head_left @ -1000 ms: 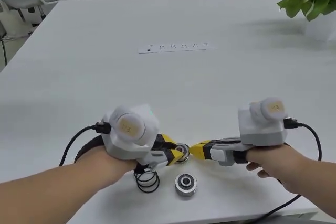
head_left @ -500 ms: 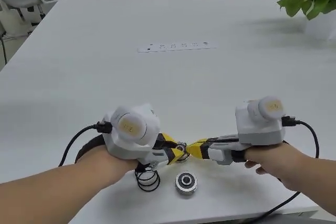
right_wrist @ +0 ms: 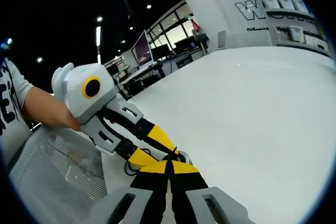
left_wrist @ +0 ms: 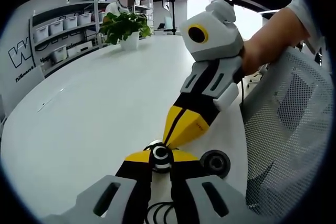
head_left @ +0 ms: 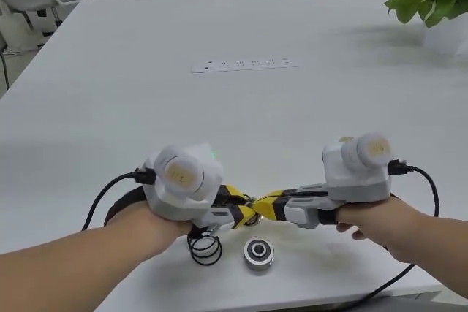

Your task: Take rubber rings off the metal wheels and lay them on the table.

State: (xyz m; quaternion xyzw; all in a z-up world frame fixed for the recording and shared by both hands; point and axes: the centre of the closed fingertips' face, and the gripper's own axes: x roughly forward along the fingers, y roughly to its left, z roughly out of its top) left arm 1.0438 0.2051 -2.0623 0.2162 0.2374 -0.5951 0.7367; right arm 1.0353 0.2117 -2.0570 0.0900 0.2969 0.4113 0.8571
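Metal wheel (left_wrist: 159,155) sits clamped between the jaws of the left gripper (head_left: 246,214), held just above the near edge of the white table (head_left: 219,122). Right gripper (right_wrist: 169,163) meets it tip-first, jaws pressed together against the wheel's rim; whether they pinch a ring there I cannot tell. Below them on the table lie a second wheel (head_left: 258,251) and, near it, loose rubber rings (head_left: 205,248).

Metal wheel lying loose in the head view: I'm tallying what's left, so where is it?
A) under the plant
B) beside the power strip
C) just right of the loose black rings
C: the metal wheel lies on the table just right of the black rubber rings.
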